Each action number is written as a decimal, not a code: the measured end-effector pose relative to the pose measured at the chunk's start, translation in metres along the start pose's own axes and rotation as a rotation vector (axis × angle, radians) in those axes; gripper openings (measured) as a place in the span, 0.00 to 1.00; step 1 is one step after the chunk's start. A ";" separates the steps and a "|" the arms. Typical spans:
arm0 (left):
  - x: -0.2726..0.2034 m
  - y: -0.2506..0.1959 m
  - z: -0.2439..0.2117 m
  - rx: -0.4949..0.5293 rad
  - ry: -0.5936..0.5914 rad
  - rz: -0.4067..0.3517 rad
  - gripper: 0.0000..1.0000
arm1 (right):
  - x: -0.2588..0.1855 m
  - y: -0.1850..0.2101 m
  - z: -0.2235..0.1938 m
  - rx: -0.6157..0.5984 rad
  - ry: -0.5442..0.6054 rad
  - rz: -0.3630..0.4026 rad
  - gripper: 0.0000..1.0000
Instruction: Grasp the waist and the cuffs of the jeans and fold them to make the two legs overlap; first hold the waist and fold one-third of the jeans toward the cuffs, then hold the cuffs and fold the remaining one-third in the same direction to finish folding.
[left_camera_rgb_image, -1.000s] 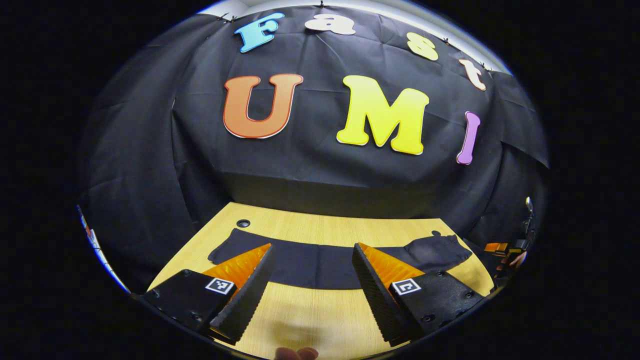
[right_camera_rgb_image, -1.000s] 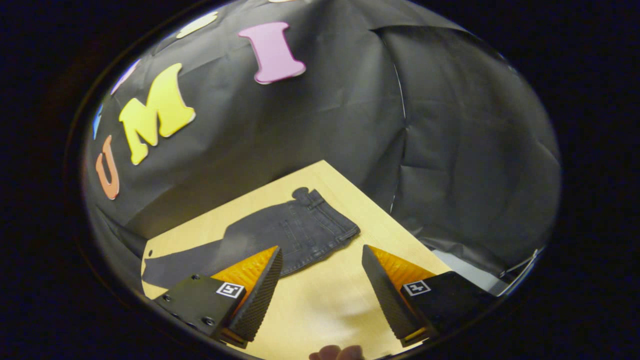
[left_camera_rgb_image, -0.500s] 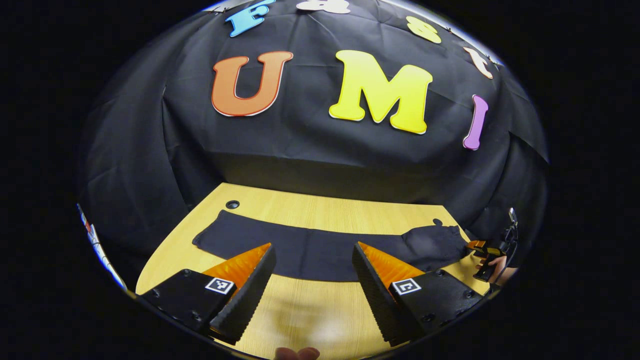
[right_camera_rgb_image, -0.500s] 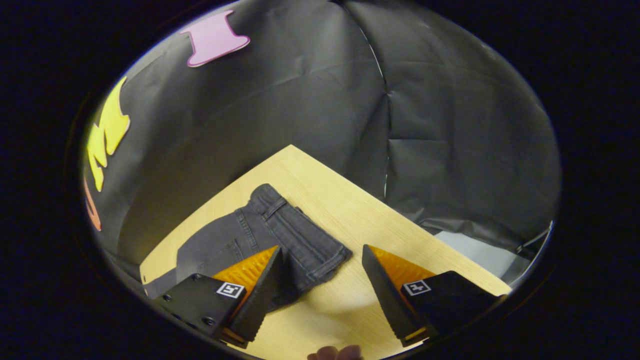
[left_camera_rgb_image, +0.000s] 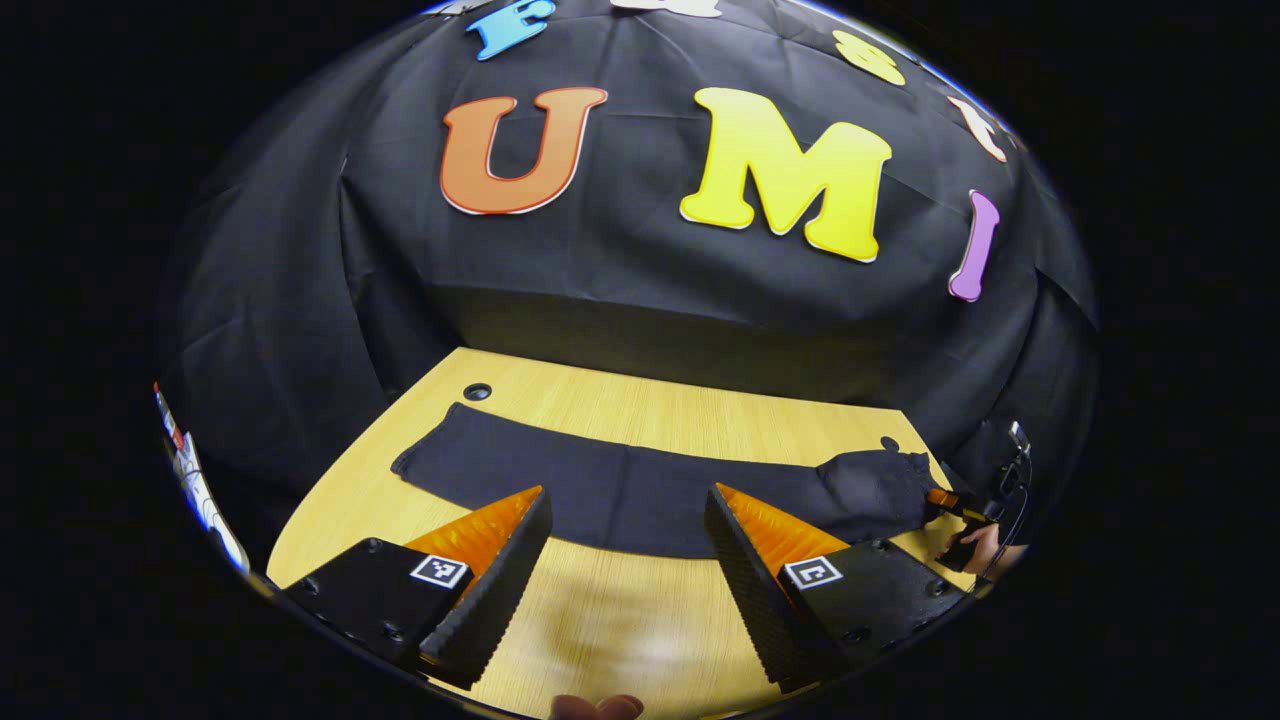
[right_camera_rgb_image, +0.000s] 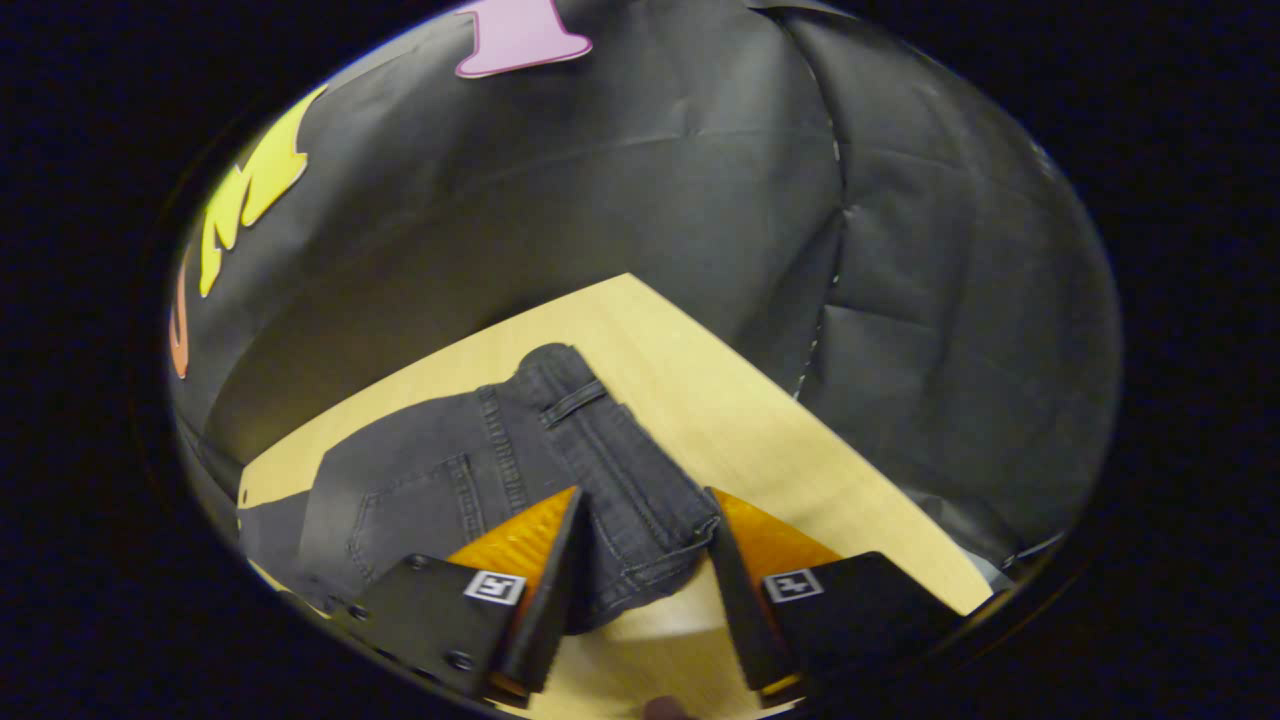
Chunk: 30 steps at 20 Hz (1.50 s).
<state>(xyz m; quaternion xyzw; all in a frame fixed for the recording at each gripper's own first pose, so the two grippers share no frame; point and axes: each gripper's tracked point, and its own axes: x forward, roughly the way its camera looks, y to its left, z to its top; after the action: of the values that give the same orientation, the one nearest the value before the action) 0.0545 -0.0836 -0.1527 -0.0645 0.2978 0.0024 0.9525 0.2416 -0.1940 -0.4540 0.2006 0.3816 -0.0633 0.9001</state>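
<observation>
On wood-grain table | dark denim jeans flat | right claw straddling waistband, apart | left claw apart

This is a recording booth, a staged work area and no lived-in room. Black cloth hangs in creased panels behind and beside a bare light wooden table that has a round cable hole near its far corner. In the right gripper view the cloth closes off the table's side too.
</observation>
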 end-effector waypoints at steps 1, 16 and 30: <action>-0.001 0.004 0.000 -0.014 0.001 0.007 0.99 | -0.001 0.003 0.000 0.000 0.014 -0.003 0.62; -0.050 0.114 0.008 -0.149 -0.146 0.104 0.99 | -0.153 0.164 0.113 -0.159 -0.133 0.187 0.14; -0.135 0.228 -0.024 -0.222 -0.181 0.264 0.99 | -0.177 0.526 -0.105 -0.431 0.004 0.465 0.06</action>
<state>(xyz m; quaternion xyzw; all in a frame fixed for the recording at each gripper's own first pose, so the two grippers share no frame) -0.0799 0.1436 -0.1239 -0.1291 0.2146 0.1658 0.9538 0.1888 0.3218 -0.2297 0.0871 0.3319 0.2272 0.9114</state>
